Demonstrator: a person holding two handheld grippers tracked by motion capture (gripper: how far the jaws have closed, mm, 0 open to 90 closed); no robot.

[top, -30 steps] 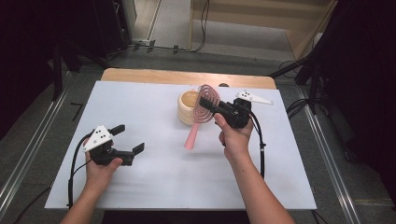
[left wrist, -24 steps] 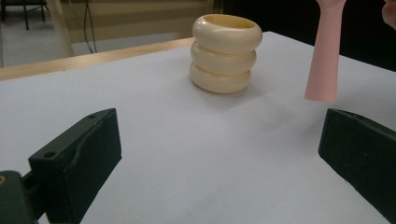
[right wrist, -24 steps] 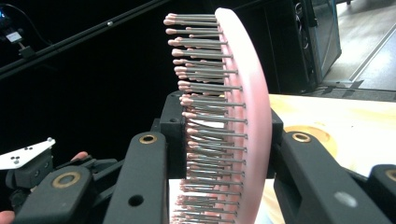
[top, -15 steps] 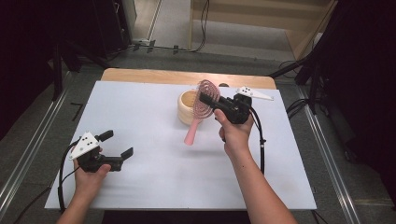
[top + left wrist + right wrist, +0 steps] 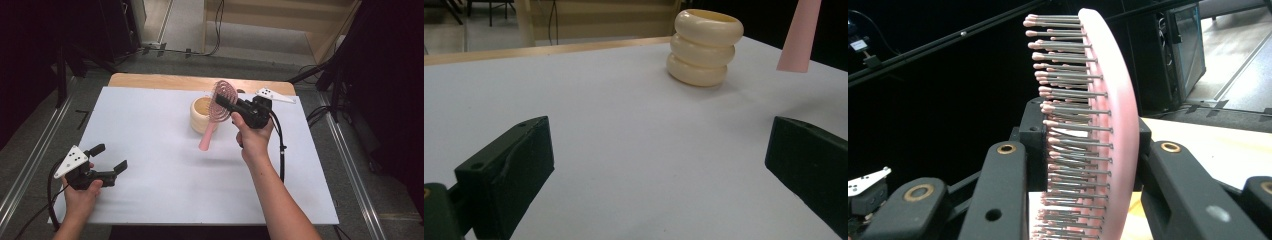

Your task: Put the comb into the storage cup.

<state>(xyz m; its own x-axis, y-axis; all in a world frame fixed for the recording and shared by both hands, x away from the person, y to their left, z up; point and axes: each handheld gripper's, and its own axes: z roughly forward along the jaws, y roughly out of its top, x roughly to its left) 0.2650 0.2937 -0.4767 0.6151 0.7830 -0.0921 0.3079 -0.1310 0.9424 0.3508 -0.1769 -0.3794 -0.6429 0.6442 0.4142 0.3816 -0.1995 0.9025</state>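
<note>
right claw (image 5: 226,103) — clamped on pink hairbrush (image 5: 218,107), head up, above cream holder (image 5: 201,113) | left claw (image 5: 109,157) — apart, empty, low over counter (image 5: 160,165)

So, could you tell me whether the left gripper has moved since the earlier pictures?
Yes. In the high view the left gripper has drawn back toward the table's near left corner, farther from the cream holder.
</note>
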